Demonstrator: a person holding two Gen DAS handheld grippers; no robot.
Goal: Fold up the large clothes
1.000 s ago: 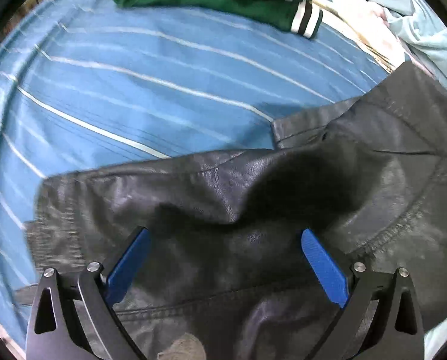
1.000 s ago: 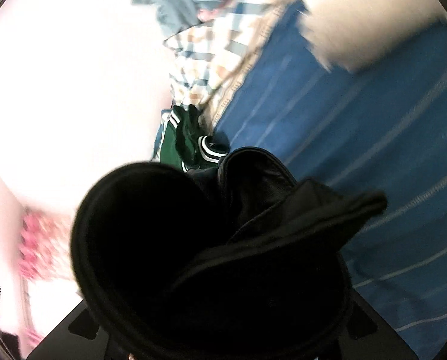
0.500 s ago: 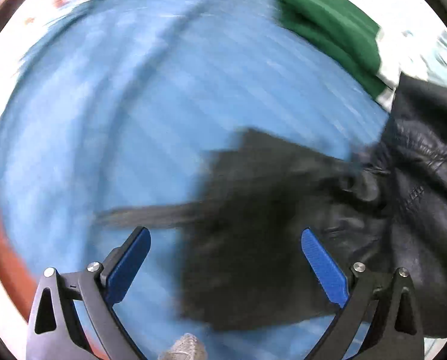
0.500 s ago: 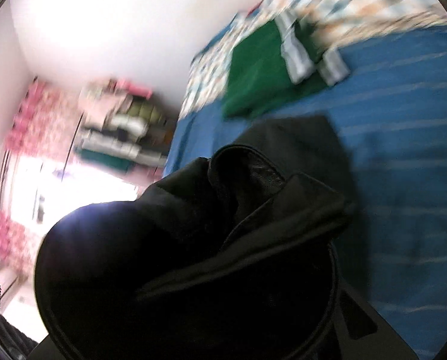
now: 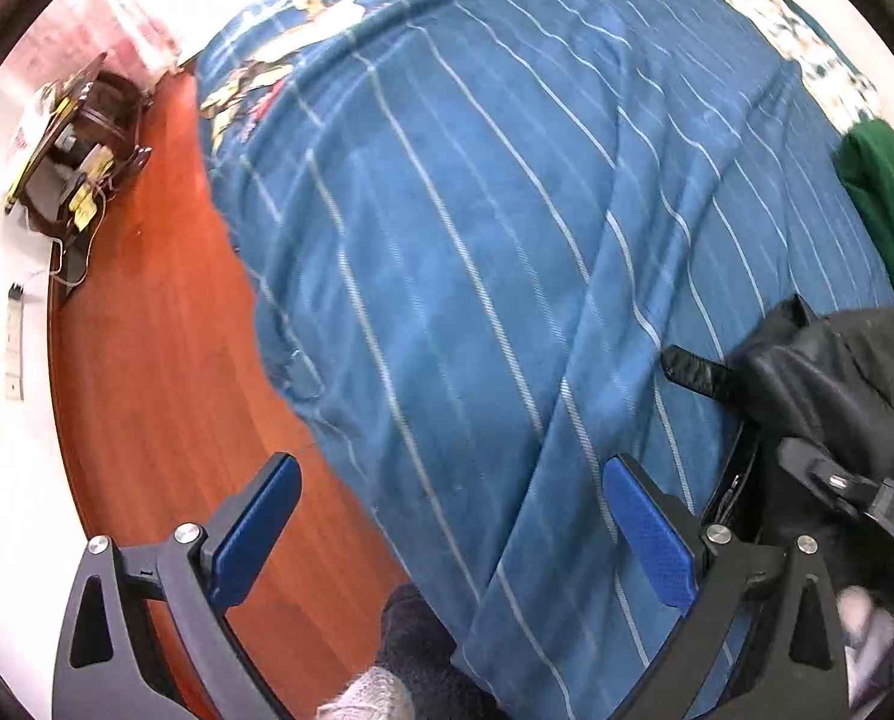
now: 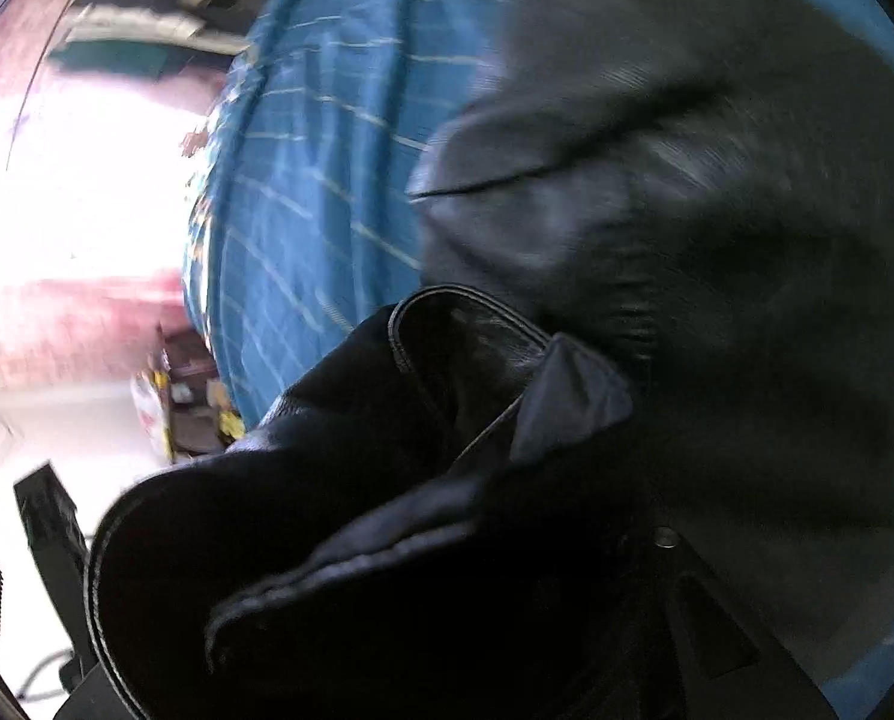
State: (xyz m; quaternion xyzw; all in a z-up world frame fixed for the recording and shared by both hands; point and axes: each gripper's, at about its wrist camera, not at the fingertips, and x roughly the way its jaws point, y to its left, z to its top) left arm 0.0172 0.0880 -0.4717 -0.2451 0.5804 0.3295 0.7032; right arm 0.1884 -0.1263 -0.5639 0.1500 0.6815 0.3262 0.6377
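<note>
A black leather jacket (image 6: 657, 240) fills the right wrist view, bunched over my right gripper; its fingers are hidden under the leather, which seems clamped between them. In the left wrist view the jacket (image 5: 819, 378) hangs bunched at the right edge above the blue striped bedspread (image 5: 507, 210), with the other gripper's black frame (image 5: 837, 480) under it. My left gripper (image 5: 453, 528) is open and empty, over the bed's near edge, left of the jacket.
A folded green garment (image 5: 885, 222) lies at the bed's far right. Red wooden floor (image 5: 165, 390) lies left of the bed, with a dark wooden stand (image 5: 81, 156) by the wall. A grey sock foot (image 5: 375, 690) shows below.
My left gripper has swung left off the jacket and now faces the bed edge and floor. My right gripper has carried the bunched jacket across, and it now spreads over the bedspread.
</note>
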